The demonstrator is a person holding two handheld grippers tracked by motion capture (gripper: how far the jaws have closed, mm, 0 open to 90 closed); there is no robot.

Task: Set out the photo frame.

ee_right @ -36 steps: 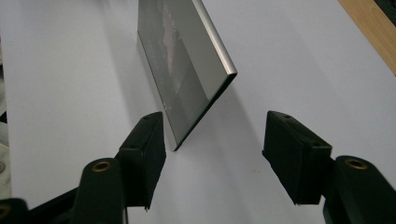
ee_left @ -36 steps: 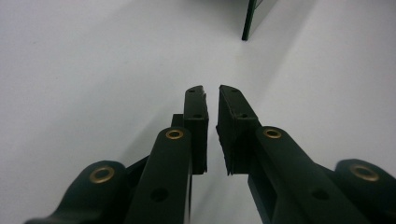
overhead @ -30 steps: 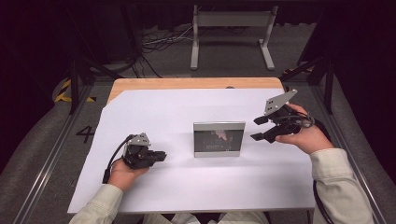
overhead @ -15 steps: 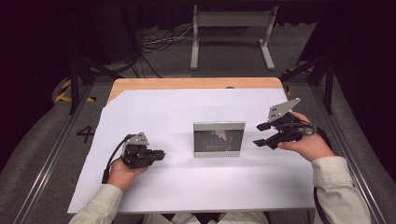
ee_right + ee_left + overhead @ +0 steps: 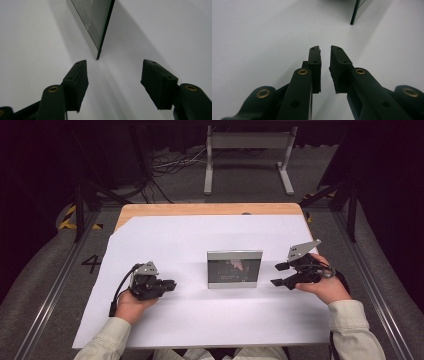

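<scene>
A small silver-framed picture frame (image 5: 234, 269) with a dark glass front stands upright in the middle of the white sheet (image 5: 200, 235). My right gripper (image 5: 278, 274) is just to its right, low over the sheet, with its jaws wide apart. In the right gripper view the frame's edge (image 5: 96, 25) rises just beyond the open gripper (image 5: 115, 65), with nothing between the pads. My left gripper (image 5: 172, 284) rests on the sheet left of the frame. Its jaws have just been opening, and in the left gripper view the gripper (image 5: 325, 50) shows a gap with nothing in it. The frame's corner (image 5: 355, 12) lies farther off.
The white sheet covers most of a wooden table (image 5: 200, 209). Dark floor with cables (image 5: 165, 167) and a metal stand (image 5: 250, 155) lie beyond the far edge. Metal rails (image 5: 50, 290) run along both sides of the table.
My right gripper has come down and a little to the right, from above the frame's right side to just over the sheet. The left hand has stayed where it was.
</scene>
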